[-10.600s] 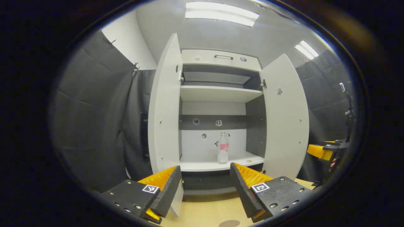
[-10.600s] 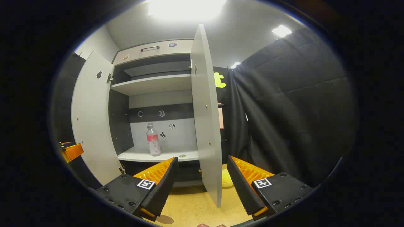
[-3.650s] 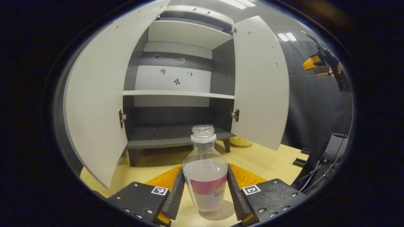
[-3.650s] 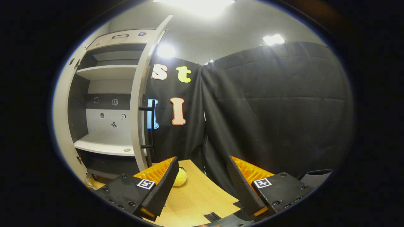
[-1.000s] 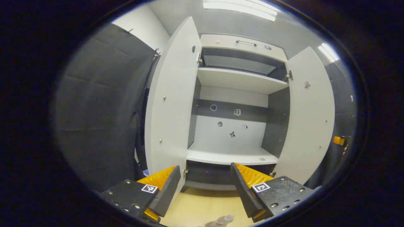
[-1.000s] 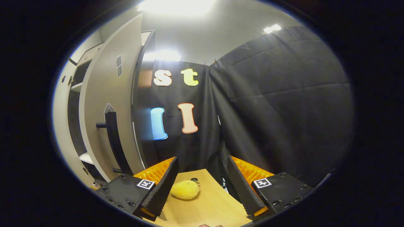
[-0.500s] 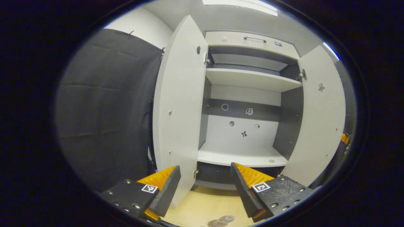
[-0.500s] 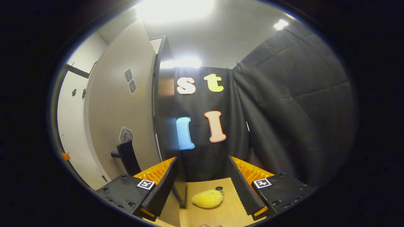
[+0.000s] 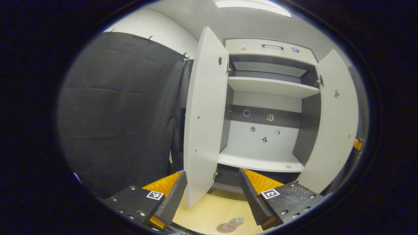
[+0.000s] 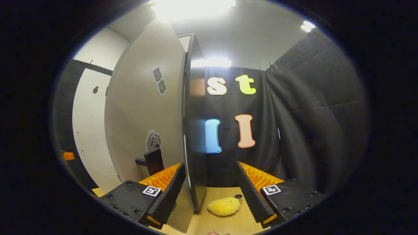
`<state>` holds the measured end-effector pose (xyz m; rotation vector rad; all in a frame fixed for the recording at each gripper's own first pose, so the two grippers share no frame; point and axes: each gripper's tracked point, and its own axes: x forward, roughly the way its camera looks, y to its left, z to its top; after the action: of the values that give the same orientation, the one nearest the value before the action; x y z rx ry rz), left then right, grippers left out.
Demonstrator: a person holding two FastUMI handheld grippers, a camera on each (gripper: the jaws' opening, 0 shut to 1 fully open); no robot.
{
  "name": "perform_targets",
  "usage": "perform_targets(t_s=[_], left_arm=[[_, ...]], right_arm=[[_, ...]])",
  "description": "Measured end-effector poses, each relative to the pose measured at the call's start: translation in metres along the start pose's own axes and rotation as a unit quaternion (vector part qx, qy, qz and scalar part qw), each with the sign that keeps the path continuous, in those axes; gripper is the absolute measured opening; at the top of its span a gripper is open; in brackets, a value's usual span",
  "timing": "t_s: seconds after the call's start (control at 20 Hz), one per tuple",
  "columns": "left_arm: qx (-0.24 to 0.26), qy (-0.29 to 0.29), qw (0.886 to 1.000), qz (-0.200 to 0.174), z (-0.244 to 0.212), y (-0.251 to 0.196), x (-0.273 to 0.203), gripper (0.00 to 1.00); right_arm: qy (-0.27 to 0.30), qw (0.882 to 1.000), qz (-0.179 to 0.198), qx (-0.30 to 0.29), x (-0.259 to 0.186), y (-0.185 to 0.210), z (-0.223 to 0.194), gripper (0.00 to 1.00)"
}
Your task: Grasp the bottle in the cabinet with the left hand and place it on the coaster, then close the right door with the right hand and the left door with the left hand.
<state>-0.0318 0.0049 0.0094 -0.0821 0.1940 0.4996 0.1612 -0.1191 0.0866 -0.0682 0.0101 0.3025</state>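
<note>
The white cabinet (image 9: 267, 160) stands with both doors swung out. Its left door (image 9: 205, 117) is edge-on just beyond my open left gripper (image 9: 210, 195), which holds nothing. The clear bottle (image 9: 232, 224) stands on the wooden table below and between that gripper's fingers; I cannot make out the coaster under it. The right door (image 9: 334, 124) hangs at the right. In the right gripper view the right door's outer face (image 10: 143, 111) and its black handle (image 10: 152, 161) lie just beyond the left finger (image 10: 163, 192) of my open right gripper (image 10: 210, 192).
A yellow plush toy (image 10: 224, 206) lies on the table (image 10: 225, 225) beside the cabinet's dark side panel (image 10: 194, 130). Black cloth walls close in on the left (image 9: 120, 114) and right (image 10: 310, 124). An orange bit of the other gripper (image 9: 358, 143) shows behind the right door.
The right gripper has come closer to the right door's outer face, which has swung further toward the cabinet. The left gripper view has drifted left, and the bottle shows more at the bottom.
</note>
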Motion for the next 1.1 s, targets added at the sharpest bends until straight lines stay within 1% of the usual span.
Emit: perform_targets(t_s=[0.1, 0.2, 0.25, 0.3, 0.35, 0.45, 0.65, 0.9, 1.05, 1.1], left_arm=[[-0.001, 0.002, 1.0, 0.004, -0.005, 0.009, -0.004, 0.92], [-0.013, 0.004, 1.0, 0.0, -0.006, 0.013, -0.004, 0.92], [-0.019, 0.003, 1.0, -0.003, -0.007, 0.015, -0.002, 0.96], [-0.023, 0.001, 1.0, -0.007, -0.006, 0.018, -0.001, 0.92], [-0.024, -0.001, 1.0, -0.012, -0.005, 0.021, 0.001, 0.99], [-0.022, 0.0, 1.0, -0.016, -0.005, 0.028, 0.006, 0.99], [-0.027, -0.002, 0.999, -0.037, -0.002, 0.039, 0.013, 0.99], [-0.037, -0.004, 0.999, -0.037, 0.0, 0.068, 0.02, 0.99], [-0.042, -0.001, 0.998, -0.04, -0.002, 0.087, 0.02, 0.99], [-0.039, 0.0, 0.999, -0.036, -0.003, 0.096, 0.019, 0.99]], right_arm=[[0.001, 1.0, -0.005, -0.007, -0.001, 0.002, 0.002, 0.97], [0.008, 1.0, -0.01, -0.011, -0.004, 0.007, 0.002, 0.97], [0.009, 1.0, -0.014, -0.013, -0.005, 0.009, 0.002, 0.97], [0.01, 1.0, -0.017, -0.014, -0.005, 0.014, 0.002, 0.97], [0.01, 1.0, -0.017, -0.012, -0.006, 0.019, 0.002, 0.97], [0.011, 1.0, -0.013, -0.006, -0.004, 0.034, 0.002, 0.97], [0.013, 1.0, -0.004, -0.01, -0.002, 0.073, 0.002, 0.97], [0.016, 1.0, 0.001, -0.008, 0.012, 0.119, 0.001, 0.97], [0.027, 0.999, 0.018, 0.004, 0.026, 0.155, -0.003, 0.97], [0.036, 0.999, 0.033, 0.016, 0.031, 0.166, -0.006, 0.97]])
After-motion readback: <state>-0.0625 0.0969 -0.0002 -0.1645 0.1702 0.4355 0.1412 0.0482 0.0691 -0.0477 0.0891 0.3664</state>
